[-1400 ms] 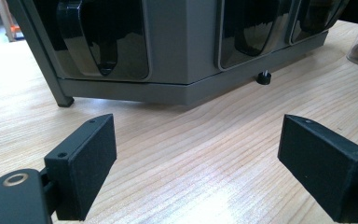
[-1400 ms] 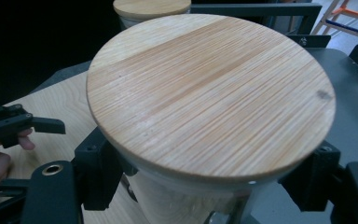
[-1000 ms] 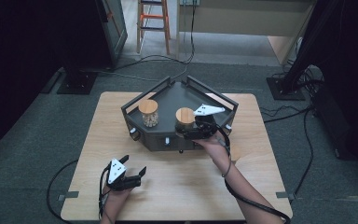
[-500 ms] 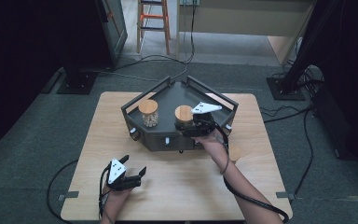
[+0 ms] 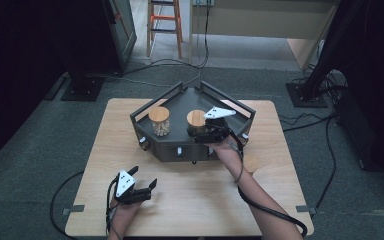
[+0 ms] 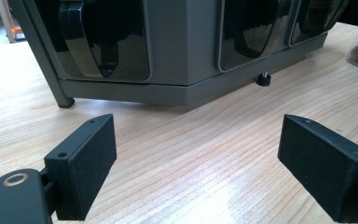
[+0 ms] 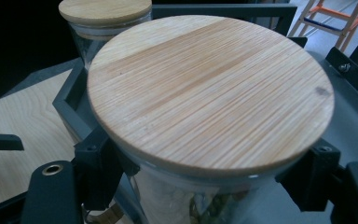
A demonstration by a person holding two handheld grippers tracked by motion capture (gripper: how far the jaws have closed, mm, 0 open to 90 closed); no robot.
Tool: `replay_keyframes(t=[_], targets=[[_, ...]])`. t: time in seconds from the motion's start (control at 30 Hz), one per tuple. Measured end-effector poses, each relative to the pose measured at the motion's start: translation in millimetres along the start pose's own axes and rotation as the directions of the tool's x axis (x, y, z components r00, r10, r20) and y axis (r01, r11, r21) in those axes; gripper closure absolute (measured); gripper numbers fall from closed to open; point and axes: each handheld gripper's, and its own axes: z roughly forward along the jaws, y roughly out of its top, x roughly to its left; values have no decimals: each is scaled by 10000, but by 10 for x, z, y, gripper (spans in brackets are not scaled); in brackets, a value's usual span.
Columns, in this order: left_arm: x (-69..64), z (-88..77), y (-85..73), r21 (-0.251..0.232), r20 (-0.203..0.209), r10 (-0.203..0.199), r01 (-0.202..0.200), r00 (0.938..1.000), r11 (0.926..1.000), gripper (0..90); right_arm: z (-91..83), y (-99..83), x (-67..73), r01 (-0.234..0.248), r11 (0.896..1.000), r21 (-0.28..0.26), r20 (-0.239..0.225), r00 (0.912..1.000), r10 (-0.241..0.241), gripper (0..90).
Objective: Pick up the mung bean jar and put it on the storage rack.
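Left gripper [image 5: 145, 190] low at 7 o'clock on the wooden table [image 5: 200, 200], resting near the front edge, jaws wide apart, nothing between them; in the left gripper view bare wood between the black pads [image 6: 81, 163], dark tray base just beyond. Small round wooden disc [image 5: 251, 162] flat on the table at 4 o'clock of the tray, just beside the right forearm. Dark grey angular tray [image 5: 172, 150] at centre of the table, raised rail round its back. Right gripper [image 5: 200, 131] reaching in over the tray's front wall, jaws clamped on the glass jar with wooden lid [image 7: 209, 93], pads pressed to the glass on either side just under the lid [image 5: 196, 117]. Held jar upright, right half of the tray. Second jar [image 5: 159, 121] at 9 o'clock of it, well apart, upright, wooden lid on, pale round pieces inside. Ladder [image 5: 166, 20] and cables on the floor at 12 o'clock, beyond the table.
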Motion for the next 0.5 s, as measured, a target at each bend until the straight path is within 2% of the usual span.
replay_keyframes(t=[0.5], targets=[[-1, -1, -5, -28, 29, 45, -44, 10000, 10000, 114, 118, 25, -54, -487, 9988, -32, 46, 9988, 488, 253]])
